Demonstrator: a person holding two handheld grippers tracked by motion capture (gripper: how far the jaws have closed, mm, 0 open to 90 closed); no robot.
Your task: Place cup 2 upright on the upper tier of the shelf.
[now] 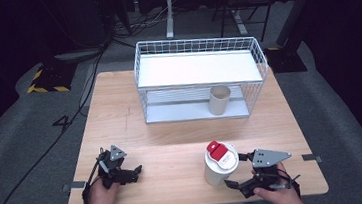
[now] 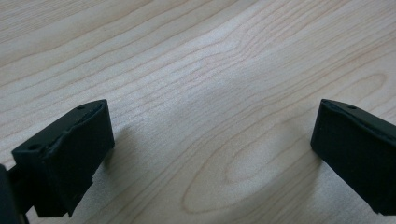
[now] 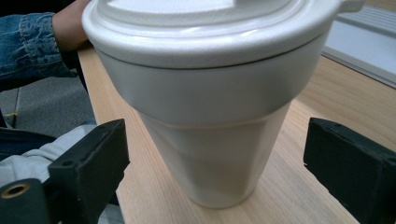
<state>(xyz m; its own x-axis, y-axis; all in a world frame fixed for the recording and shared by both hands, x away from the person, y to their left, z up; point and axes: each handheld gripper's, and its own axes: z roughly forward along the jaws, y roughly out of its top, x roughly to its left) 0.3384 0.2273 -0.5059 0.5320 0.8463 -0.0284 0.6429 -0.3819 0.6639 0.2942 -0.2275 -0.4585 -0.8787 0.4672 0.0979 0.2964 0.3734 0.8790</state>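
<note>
Black blocky jaws of the right gripper [image 3: 215,163] stand spread wide on either side of a smooth white tapered cup [image 3: 219,116], not touching it. It stands upright at lower centre of the high view, its lid carrying a red tab [image 1: 217,150]. At lower left, the left gripper [image 2: 210,154] lies low over the pale wood-grain table [image 2: 196,70], jaws apart and empty. A white wire basket [image 1: 260,56] at upper centre holds a beige cylinder [image 1: 219,100].
</note>
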